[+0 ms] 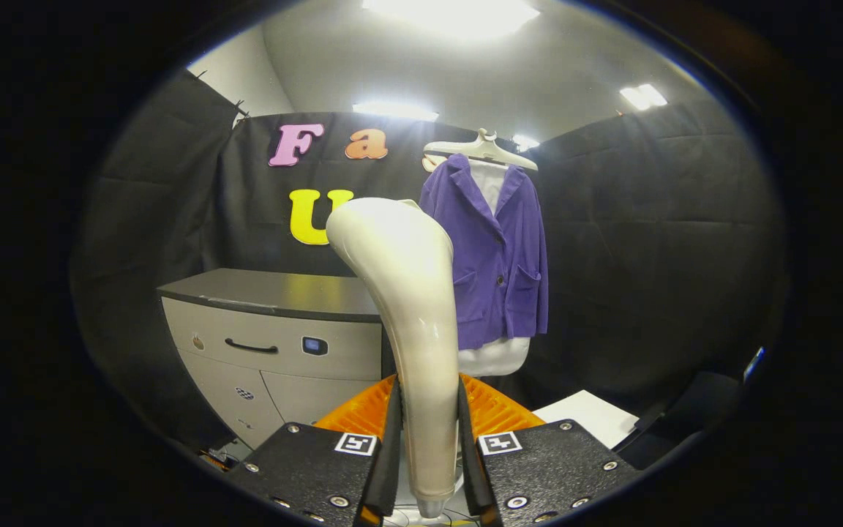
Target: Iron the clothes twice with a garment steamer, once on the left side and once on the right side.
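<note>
- The garment steamer stands upright between the fingers, and its cream body hides part of the grey cabinet and the left edge of the purple jacket.
- The steamer's lower end is cut off below the fingers; its head bends away, so its face cannot be seen.
- An orange ribbed thing just ahead of the fingers is mostly covered; what it is stays unclear.
- The tongs are narrow, both fingers pressed on the steamer's handle.
- The jacket hangs on a pale hanger over a white garment, well beyond the fingers, just right of the steamer's head.
- A white sheet lies low, right of the fingers.
</note>
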